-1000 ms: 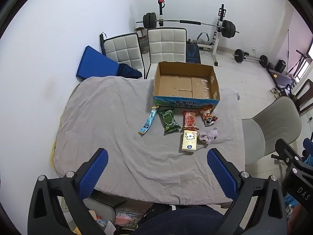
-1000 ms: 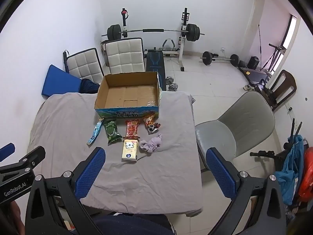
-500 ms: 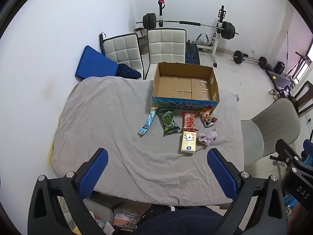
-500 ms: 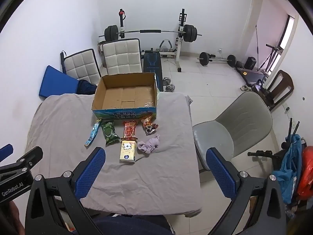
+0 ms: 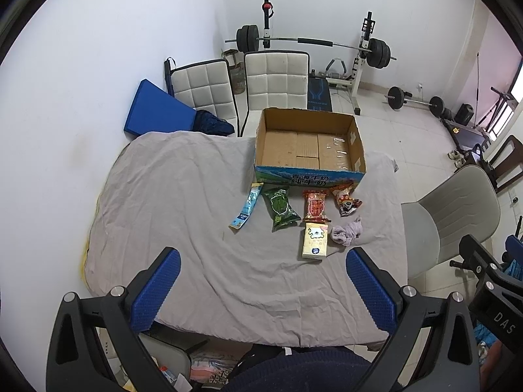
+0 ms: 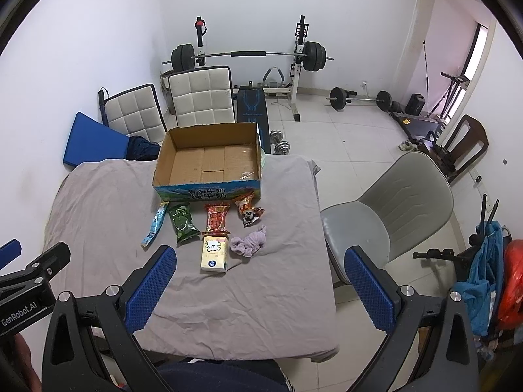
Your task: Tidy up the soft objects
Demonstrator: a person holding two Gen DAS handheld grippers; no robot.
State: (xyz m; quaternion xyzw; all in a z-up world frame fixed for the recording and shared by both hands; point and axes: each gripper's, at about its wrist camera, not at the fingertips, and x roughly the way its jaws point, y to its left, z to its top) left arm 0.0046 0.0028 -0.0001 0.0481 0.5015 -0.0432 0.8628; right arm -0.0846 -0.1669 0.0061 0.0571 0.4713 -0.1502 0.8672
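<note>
An open empty cardboard box (image 5: pixel 309 145) (image 6: pixel 209 160) stands at the far side of the grey-clothed table (image 5: pixel 183 202). In front of it lie a blue sachet (image 5: pixel 245 209), a green packet (image 5: pixel 280 207), a red packet (image 5: pixel 315 205), an orange-red packet (image 5: pixel 346 200), a yellow tissue pack (image 5: pixel 315 241) (image 6: pixel 214 253) and a purple cloth (image 5: pixel 348 232) (image 6: pixel 249 241). My left gripper (image 5: pixel 263 289) and right gripper (image 6: pixel 260 289) are open and empty, high above the table's near edge.
Two white padded chairs (image 5: pixel 242 88) and a blue mat (image 5: pixel 157 111) stand behind the table. A grey chair (image 6: pixel 389 209) stands at its right side. A barbell rack (image 6: pixel 248 55) and weights stand on the tiled floor beyond.
Both grippers have risen and pulled back slightly, so the table and objects look a little smaller and farther. Nothing on the table has moved.
</note>
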